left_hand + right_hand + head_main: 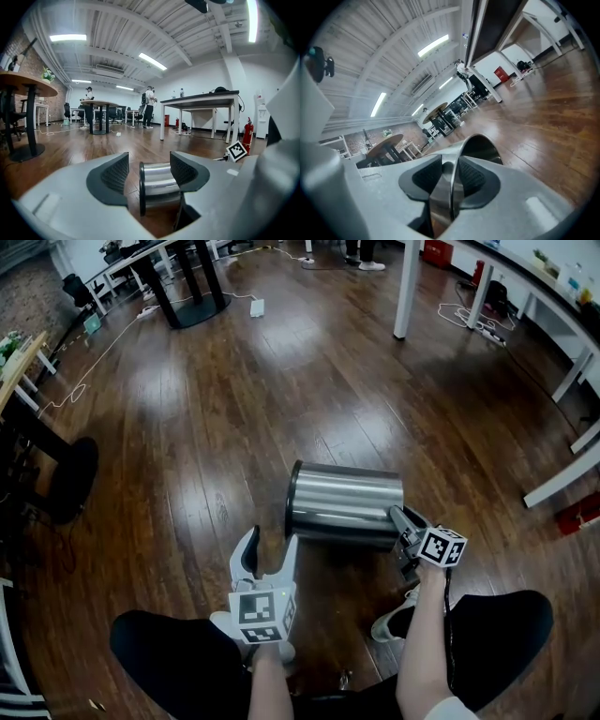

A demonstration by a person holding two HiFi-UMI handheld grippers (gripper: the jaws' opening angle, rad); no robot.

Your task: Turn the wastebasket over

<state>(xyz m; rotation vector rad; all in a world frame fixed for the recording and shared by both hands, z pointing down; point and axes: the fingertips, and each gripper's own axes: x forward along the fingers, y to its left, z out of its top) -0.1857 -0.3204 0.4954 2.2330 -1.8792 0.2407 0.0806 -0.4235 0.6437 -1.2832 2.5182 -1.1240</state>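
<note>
A shiny steel wastebasket (345, 505) lies on its side on the wooden floor, its black-ringed end to the left and its mouth to the right. My right gripper (400, 518) is at the mouth. In the right gripper view the thin rim (480, 145) runs between the pads of the right gripper (450, 176), with a slight gap on one side. My left gripper (272, 545) stands open just short of the black-ringed end, touching nothing. In the left gripper view the wastebasket (159, 185) shows ahead between the spread jaws of the left gripper (147, 173).
White table legs (406, 287) stand beyond the wastebasket, and a black round-table base (192, 306) sits at the far left. Cables and a power strip (256, 307) lie on the floor. The person's knees and a white shoe (394, 620) are close behind the grippers. A red fire extinguisher (247, 133) stands at the right.
</note>
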